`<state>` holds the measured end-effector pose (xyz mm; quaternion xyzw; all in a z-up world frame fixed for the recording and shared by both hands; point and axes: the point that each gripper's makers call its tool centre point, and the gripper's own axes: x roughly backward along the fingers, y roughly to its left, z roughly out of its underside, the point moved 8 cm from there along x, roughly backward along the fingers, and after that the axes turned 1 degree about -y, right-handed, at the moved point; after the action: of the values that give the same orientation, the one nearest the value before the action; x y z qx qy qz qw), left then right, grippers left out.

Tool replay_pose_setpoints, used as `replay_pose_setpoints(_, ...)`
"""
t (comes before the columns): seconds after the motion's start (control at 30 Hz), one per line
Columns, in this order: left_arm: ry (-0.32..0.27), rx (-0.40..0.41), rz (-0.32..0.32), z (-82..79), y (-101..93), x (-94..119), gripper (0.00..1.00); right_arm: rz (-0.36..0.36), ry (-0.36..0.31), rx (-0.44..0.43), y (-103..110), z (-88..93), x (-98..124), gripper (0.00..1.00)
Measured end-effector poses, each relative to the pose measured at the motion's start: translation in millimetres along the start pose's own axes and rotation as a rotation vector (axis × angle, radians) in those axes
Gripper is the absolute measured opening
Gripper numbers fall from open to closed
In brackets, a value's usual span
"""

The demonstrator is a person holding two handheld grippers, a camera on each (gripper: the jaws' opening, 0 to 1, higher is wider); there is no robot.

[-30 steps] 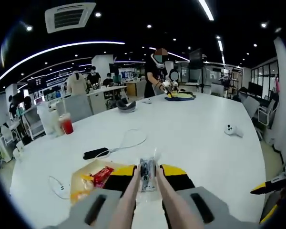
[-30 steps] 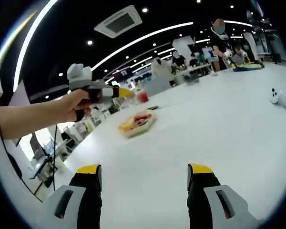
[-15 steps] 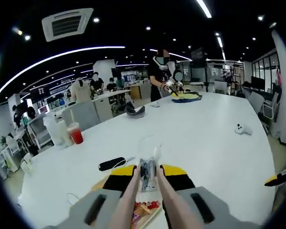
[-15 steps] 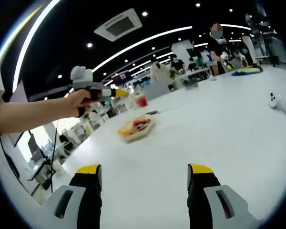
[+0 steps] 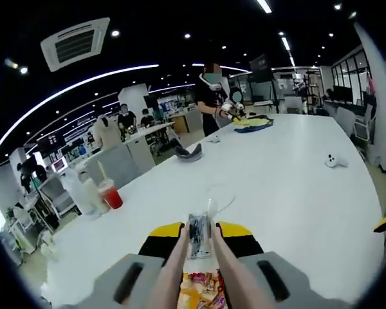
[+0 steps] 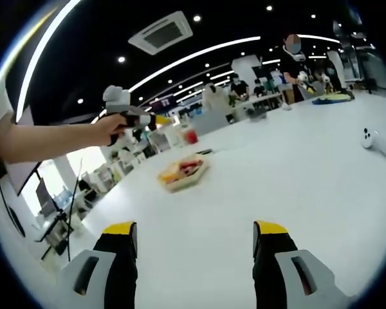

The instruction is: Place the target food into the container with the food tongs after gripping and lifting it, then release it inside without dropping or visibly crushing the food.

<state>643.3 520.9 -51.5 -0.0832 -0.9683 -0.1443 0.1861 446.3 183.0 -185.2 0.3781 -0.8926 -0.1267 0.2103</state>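
White table (image 6: 296, 174), open office (people behind)

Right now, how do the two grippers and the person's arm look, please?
Both grippers have grey bodies with slotted shoulders and black jaws tipped in yellow. The left gripper carries pale tongs between its jaws. The right gripper has two wide-set jaws. The person's arm is bare, with a white sleeve edge near the shoulder.

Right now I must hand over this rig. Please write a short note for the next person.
Left gripper: shut on tongs, which pinch a clear-wrapped snack, raised off the table.
Right gripper: open, holding nothing, low over the table.
Tray: on the table, wrapped snacks inside; its edge shows just below the tongs in the left gripper view.
Done: snack gripped and lifted.
Left: lower it into the tray, release gently.
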Motion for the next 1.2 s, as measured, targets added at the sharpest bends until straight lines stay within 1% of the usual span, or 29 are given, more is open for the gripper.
replay_pose_setpoints(0.1, 0.001, -0.010, -0.005, -4.4, 12.9, -5.5, 0.17, 0.001, 0.003, -0.003, 0.1, 0.5, -0.1, 0.74)
replay_pose_setpoints(0.2, 0.006, -0.014, -0.014, -4.6, 22.8, -10.1, 0.17, -0.001, 0.010, -0.002, 1.0, 1.6, -0.6, 0.74)
replay_pose_setpoints(0.23, 0.014, -0.005, -0.010, -3.4, 25.1, -12.0, 0.17, -0.003, 0.012, -0.001, 1.8, 2.1, -0.5, 0.74)
replay_pose_setpoints(0.27, 0.029, -0.010, 0.008, -1.2, 26.0, -15.0, 0.17, -0.004, 0.014, -0.001, 2.2, 2.5, -0.4, 0.74)
replay_pose_setpoints(0.33, 0.061, -0.076, 0.012, 2.2, 31.2, -19.4, 0.17, -0.004, 0.020, 0.000, 2.6, 4.1, -0.5, 0.74)
replay_pose_setpoints(0.4, 0.068, -0.066, 0.020, 2.5, 34.7, -23.2, 0.17, -0.006, 0.029, -0.004, 2.6, 5.8, -1.7, 0.73)
replay_pose_setpoints(0.43, 0.070, -0.089, 0.015, 0.6, 38.9, -24.8, 0.17, -0.008, 0.032, -0.002, 3.0, 6.3, -2.7, 0.73)
replay_pose_setpoints(0.6, 0.076, -0.090, 0.016, -7.2, 50.7, -33.8, 0.18, -0.020, 0.037, 0.008, 7.4, 5.4, -6.9, 0.74)
replay_pose_setpoints(0.7, 0.070, -0.087, 0.013, -9.9, 53.7, -35.8, 0.19, -0.022, 0.039, 0.013, 8.0, 5.0, -7.6, 0.74)
replay_pose_setpoints(0.77, 0.033, -0.058, 0.008, -12.8, 56.0, -35.8, 0.20, -0.020, 0.038, 0.015, 7.4, 5.2, -7.5, 0.74)
replay_pose_setpoints(0.83, 0.026, -0.051, 0.005, -12.4, 57.2, -36.2, 0.22, -0.013, 0.038, 0.012, 6.5, 5.5, -7.2, 0.74)
replay_pose_setpoints(0.87, 0.016, -0.058, 0.008, -11.4, 57.9, -36.5, 0.22, -0.009, 0.038, 0.009, 5.9, 5.9, -7.1, 0.74)
replay_pose_setpoints(0.93, 0.017, -0.037, 0.036, -7.7, 57.3, -38.9, 0.23, -0.006, 0.038, 0.005, 5.5, 6.1, -7.2, 0.74)
replay_pose_setpoints(1.0, 0.025, -0.061, 0.041, -4.4, 57.0, -40.2, 0.23, -0.005, 0.038, 0.004, 5.9, 5.9, -8.1, 0.74)
replay_pose_setpoints(1.2, -0.007, -0.028, 0.058, -4.9, 60.0, -39.0, 0.25, -0.017, 0.052, 0.009, 10.1, 7.7, -11.2, 0.74)
